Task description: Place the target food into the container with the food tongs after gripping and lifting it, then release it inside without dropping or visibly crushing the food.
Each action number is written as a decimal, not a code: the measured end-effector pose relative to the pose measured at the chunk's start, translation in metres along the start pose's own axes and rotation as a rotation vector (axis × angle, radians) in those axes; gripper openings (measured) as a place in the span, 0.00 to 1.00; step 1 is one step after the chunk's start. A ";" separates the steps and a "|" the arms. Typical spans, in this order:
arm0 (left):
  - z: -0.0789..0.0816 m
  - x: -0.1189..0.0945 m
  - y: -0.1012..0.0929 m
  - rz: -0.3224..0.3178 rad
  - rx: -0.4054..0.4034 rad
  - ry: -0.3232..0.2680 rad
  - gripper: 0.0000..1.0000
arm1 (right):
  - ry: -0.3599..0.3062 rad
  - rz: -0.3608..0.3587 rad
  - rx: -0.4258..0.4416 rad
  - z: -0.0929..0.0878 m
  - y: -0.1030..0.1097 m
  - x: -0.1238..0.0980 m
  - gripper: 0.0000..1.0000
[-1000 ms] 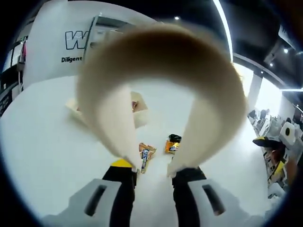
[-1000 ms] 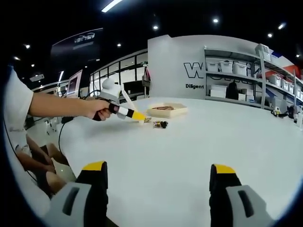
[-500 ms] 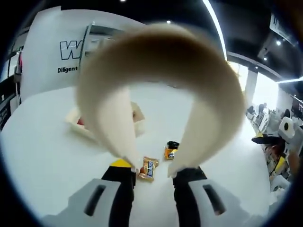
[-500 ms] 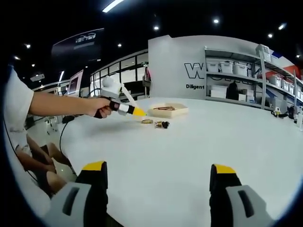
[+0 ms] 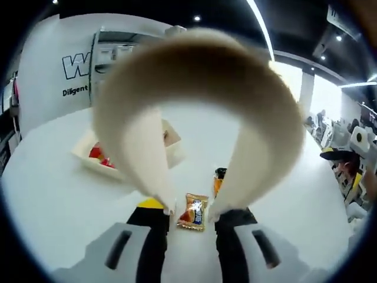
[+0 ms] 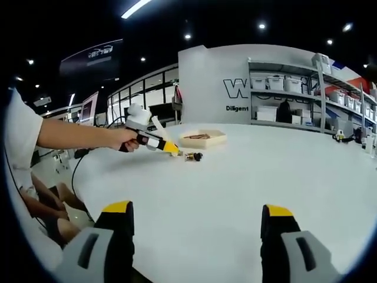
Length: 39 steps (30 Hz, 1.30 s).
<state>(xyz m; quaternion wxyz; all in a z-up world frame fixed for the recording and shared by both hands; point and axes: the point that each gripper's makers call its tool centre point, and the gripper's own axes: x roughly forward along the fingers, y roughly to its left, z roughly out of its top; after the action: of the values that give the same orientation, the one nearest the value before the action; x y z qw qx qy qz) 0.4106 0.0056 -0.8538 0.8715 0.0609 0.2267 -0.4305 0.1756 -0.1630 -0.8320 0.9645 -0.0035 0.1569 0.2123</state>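
My left gripper [image 5: 191, 219] is shut on cream food tongs [image 5: 194, 65], whose two arms curve down to tips just ahead of the jaws. An orange snack packet [image 5: 193, 211] lies on the white table between those tips. A second orange and dark packet [image 5: 218, 178] lies just beyond. The wooden container [image 5: 87, 158], with something red inside, sits at the back left. In the right gripper view, a hand holds the left gripper [image 6: 154, 143] low over the packets [image 6: 191, 157], near the container [image 6: 203, 139]. My right gripper [image 6: 197, 217] is open over bare table.
The white table [image 6: 247, 177] stretches wide around the packets. Behind it stand a white wall with lettering and shelves of boxes [image 6: 283, 88]. A person's arm and sleeve [image 6: 23, 135] come in from the left, and a cable [image 6: 76, 171] hangs by the table edge.
The left gripper with the tongs has come down and closer to the orange packet, which now lies between the tong tips. The right gripper has stayed open and almost still.
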 end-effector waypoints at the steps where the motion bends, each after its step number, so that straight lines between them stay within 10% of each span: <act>1: 0.000 0.000 0.001 0.005 -0.012 0.000 0.25 | 0.000 0.000 -0.002 0.000 0.000 0.000 0.88; 15: 0.000 0.002 0.006 0.056 -0.146 0.054 0.15 | -0.035 -0.013 0.029 0.004 -0.004 0.001 0.89; 32: 0.069 -0.005 -0.001 0.069 0.047 -0.065 0.16 | -0.058 -0.015 0.046 0.006 -0.003 0.004 0.91; 39: 0.074 0.001 0.009 0.066 0.041 -0.034 0.17 | -0.062 -0.012 0.048 0.008 -0.003 0.006 0.91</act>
<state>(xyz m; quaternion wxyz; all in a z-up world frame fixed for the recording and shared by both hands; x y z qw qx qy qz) 0.4431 -0.0117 -0.7891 0.8876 0.0791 0.2010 -0.4069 0.1843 -0.1622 -0.8268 0.9700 0.0254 0.1319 0.2026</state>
